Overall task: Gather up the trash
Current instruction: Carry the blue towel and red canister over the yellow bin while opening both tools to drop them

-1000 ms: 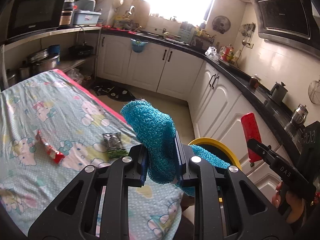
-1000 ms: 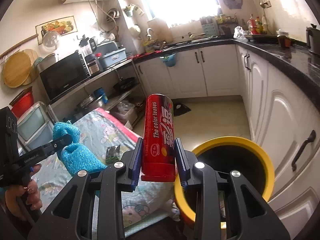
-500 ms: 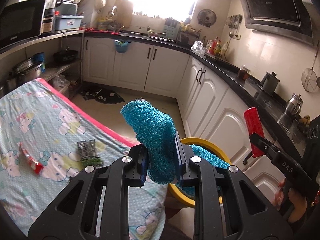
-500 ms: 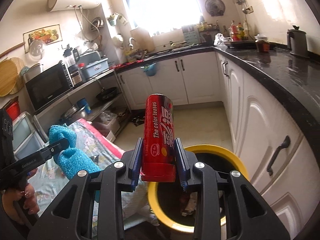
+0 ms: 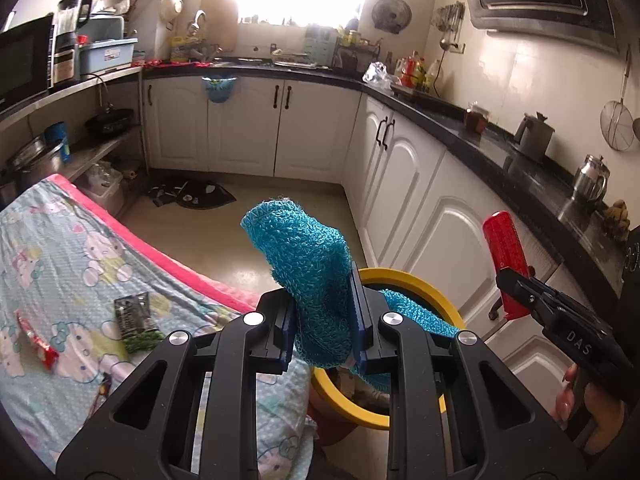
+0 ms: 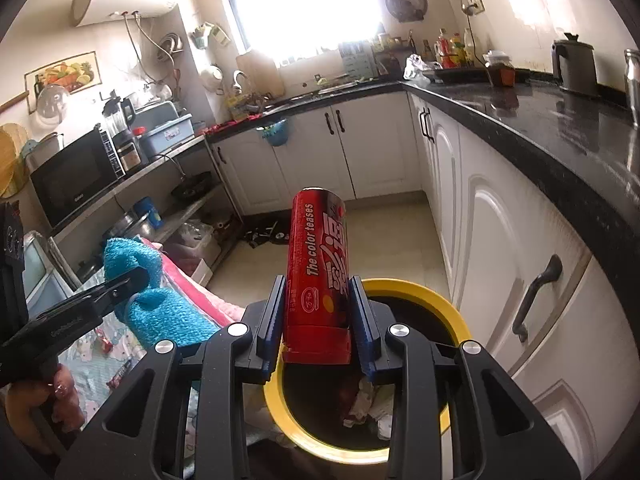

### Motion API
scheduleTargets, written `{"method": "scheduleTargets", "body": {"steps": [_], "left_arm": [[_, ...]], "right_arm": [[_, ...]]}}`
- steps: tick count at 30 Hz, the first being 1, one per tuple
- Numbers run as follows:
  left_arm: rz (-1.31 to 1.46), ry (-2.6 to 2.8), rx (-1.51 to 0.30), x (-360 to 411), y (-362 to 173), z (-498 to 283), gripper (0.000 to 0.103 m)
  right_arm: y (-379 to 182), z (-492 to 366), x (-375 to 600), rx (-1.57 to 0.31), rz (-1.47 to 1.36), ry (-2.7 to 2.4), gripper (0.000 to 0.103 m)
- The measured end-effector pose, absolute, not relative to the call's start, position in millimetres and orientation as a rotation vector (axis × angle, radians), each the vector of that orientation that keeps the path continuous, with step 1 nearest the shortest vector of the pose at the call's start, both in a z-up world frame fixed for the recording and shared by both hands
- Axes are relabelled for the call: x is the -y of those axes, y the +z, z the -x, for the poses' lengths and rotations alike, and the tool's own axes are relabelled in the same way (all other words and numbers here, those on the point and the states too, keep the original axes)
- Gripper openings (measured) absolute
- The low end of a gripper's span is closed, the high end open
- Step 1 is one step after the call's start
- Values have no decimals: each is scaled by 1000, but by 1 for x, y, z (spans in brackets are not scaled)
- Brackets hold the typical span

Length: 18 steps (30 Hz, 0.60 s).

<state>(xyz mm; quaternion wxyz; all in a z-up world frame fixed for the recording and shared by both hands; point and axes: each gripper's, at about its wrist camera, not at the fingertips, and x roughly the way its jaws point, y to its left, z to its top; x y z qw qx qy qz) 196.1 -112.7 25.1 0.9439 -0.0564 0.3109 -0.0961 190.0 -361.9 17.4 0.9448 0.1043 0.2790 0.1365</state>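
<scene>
The surface (image 5: 60, 264), covered with a cartoon-print cloth, carries a dark wrapper (image 5: 132, 314) and a red wrapper (image 5: 34, 338). The yellow-rimmed bin (image 6: 420, 292) stands beside it and holds crumpled waste. The left tongs (image 5: 322, 322) grip a blue cloth (image 5: 304, 256); the right tongs (image 6: 318, 322) grip a red can (image 6: 318, 264) upright above the bin.
</scene>
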Motion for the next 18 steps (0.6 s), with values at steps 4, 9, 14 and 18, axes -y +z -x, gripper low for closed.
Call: {"method": "scheduleTargets", "body": {"steps": [4, 9, 14, 18], "left_arm": [[101, -197, -661, 123, 13, -207, 17], [84, -195, -691, 132, -2, -217, 17], [68, -194, -722, 142, -17, -227, 17], [64, -197, -738, 149, -27, -234, 17]], "right_arm": [[8, -195, 366, -594, -220, 264, 30], [-5, -201, 368, -633, -223, 253, 30], [-22, -207, 365, -681, -226, 246, 30], [-35, -212, 365, -719, -234, 235, 30]]}}
